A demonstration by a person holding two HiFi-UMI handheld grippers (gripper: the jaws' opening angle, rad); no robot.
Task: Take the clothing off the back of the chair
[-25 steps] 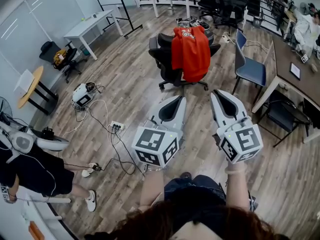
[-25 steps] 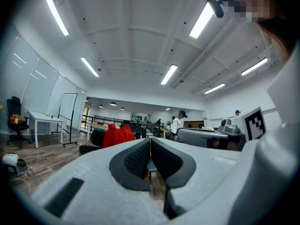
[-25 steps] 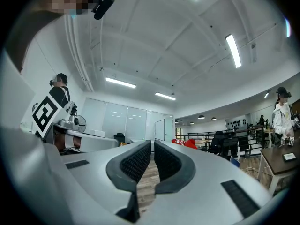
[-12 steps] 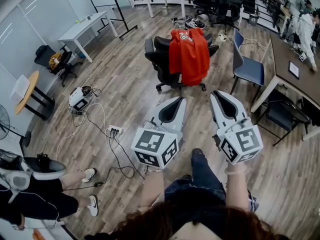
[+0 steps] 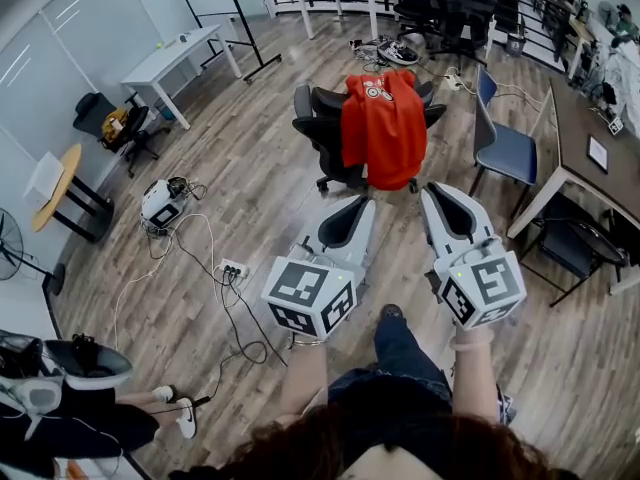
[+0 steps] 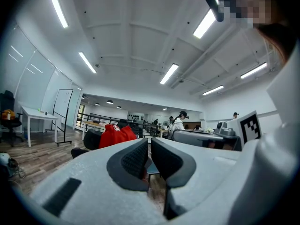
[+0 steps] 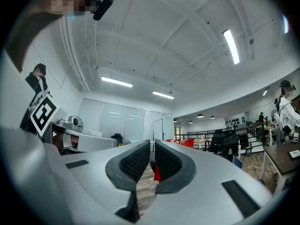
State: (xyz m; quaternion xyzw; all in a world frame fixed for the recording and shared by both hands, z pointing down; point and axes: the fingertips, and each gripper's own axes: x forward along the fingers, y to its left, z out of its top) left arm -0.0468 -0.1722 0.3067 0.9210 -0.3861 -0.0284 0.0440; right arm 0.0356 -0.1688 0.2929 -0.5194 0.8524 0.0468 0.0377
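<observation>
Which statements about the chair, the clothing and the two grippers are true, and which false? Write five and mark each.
1. A red garment hangs over the back of the black chair. True.
2. The left gripper and right gripper are both shut and empty. True.
3. The left gripper touches the garment. False: it is well short of the chair, with bare floor between.
4. In the head view a blue chair stands right of the black chair. True.
5. The black chair lies tipped over. False: it stands upright on its base.
</observation>
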